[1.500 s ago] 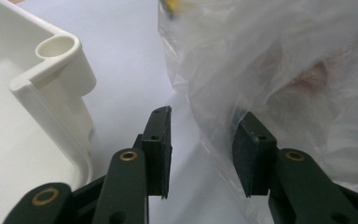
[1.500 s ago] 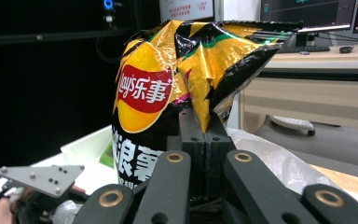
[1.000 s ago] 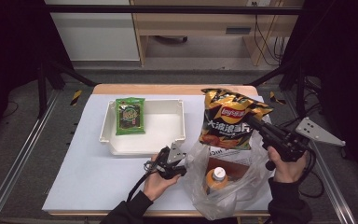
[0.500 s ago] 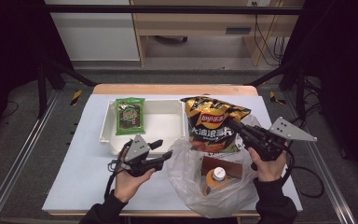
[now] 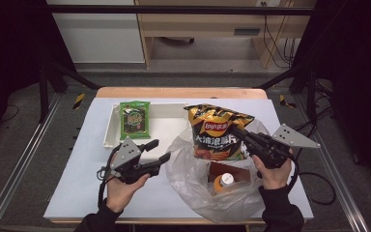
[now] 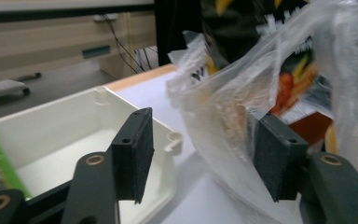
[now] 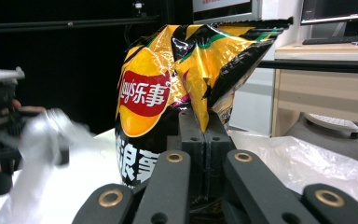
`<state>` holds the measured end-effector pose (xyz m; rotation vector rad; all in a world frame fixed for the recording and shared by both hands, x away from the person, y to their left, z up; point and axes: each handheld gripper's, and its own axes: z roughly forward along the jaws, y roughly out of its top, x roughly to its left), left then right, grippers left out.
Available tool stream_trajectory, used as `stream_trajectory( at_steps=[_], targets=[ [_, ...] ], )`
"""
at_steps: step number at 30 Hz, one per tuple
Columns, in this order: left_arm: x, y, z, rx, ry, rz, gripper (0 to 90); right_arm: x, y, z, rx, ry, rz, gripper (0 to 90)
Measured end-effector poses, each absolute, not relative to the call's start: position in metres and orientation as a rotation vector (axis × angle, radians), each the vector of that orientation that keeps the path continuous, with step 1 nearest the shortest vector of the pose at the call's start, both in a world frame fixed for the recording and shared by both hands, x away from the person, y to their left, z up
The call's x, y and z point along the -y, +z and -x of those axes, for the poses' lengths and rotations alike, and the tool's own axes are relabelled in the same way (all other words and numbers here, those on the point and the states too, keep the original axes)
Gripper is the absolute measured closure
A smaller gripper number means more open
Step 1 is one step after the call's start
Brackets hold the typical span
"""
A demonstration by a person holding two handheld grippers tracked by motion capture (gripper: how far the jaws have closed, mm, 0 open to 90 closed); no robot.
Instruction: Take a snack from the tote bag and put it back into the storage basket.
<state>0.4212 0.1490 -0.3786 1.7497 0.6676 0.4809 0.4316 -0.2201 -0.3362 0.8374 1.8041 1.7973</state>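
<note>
Crisp bag held up over the open plastic bag at the table's near right

The right gripper (image 5: 239,134) has its jaws clamped tight on the edge of the yellow-and-black crisp bag (image 5: 216,130), holding it upright above the clear plastic bag (image 5: 193,159), which lies by the table's (image 5: 77,193) near edge with an orange bottle (image 5: 223,182) inside. The left gripper (image 5: 158,151) has just been opening; its jaws stand apart beside the plastic, gripping nothing. A white tray (image 5: 174,125) with a green packet (image 5: 135,119) sits towards the far edge
</note>
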Motion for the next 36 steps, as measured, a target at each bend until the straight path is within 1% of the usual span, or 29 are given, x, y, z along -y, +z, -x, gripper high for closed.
stream_trajectory(
  at_steps=[3, 8, 14, 18, 22, 30, 33, 36],
  targets=[
    [-0.130, -0.395, -0.422, -0.645, 0.451, -1.818, 46.9, 0.221, -0.334, -0.431, -1.788, 1.802, -0.831, 90.0],
    [-0.102, -0.427, -0.428, -0.624, 0.428, -1.951, 48.6, 0.224, -0.325, -0.427, -1.764, 1.822, -0.825, 90.0],
    [-0.088, -0.457, -0.431, -0.622, 0.401, -2.052, 49.8, 0.230, -0.313, -0.423, -1.725, 1.859, -0.818, 89.9],
    [-0.084, -0.466, -0.431, -0.620, 0.391, -2.083, 49.9, 0.226, -0.306, -0.422, -1.715, 1.865, -0.814, 89.9],
    [-0.095, -0.457, -0.428, -0.614, 0.398, -2.055, 47.8, 0.215, -0.304, -0.423, -1.749, 1.849, -0.789, 89.9],
    [-0.134, -0.433, -0.412, -0.606, 0.397, -1.963, 30.1, 0.212, -0.316, -0.428, -1.776, 1.801, -0.819, 89.9],
    [-0.144, -0.427, -0.409, -0.609, 0.423, -1.941, 28.3, 0.215, -0.320, -0.428, -1.778, 1.794, -0.831, 89.9],
    [-0.153, -0.425, -0.408, -0.627, 0.430, -1.929, 30.4, 0.218, -0.321, -0.427, -1.769, 1.797, -0.842, 89.9]
  ],
)
